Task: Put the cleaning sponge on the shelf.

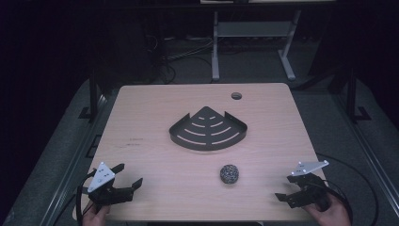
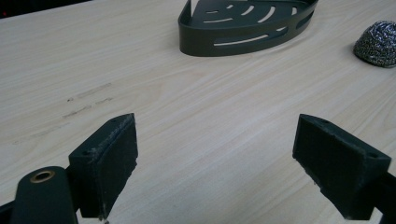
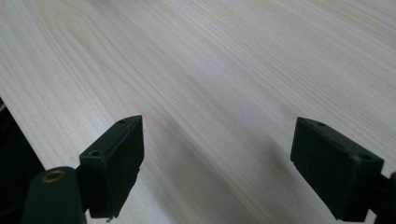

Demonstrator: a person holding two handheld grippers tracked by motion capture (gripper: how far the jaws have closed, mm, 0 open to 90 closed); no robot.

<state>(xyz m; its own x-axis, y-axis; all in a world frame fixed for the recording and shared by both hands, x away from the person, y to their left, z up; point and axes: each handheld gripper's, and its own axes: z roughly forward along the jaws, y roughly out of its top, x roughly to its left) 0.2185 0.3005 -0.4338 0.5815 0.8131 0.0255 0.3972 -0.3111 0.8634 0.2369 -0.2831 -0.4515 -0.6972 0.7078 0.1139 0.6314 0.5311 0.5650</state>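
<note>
So at the far left, the left gripper [image 1: 128,175] sits low over the near-left corner of the wooden surface [image 1: 155,103], held by a hand at the bottom edge. Its fingers [image 2: 108,161] are spread wide with nothing between them, just bare wood. Further along, around the middle of the surface, there's a dark slotted corner shelf [image 1: 208,129] lying flat, curved wall toward the person. Just in front of it and slightly right sits a steel wool ball [image 1: 229,173], apart from the shelf and roughly between the two grippers. In the left gripper view the ball [image 2: 376,43] is off at the upper right. Over at the near-right corner, the right gripper [image 1: 285,188] has its fingers [image 3: 114,161] wide too, holding nothing.
</note>
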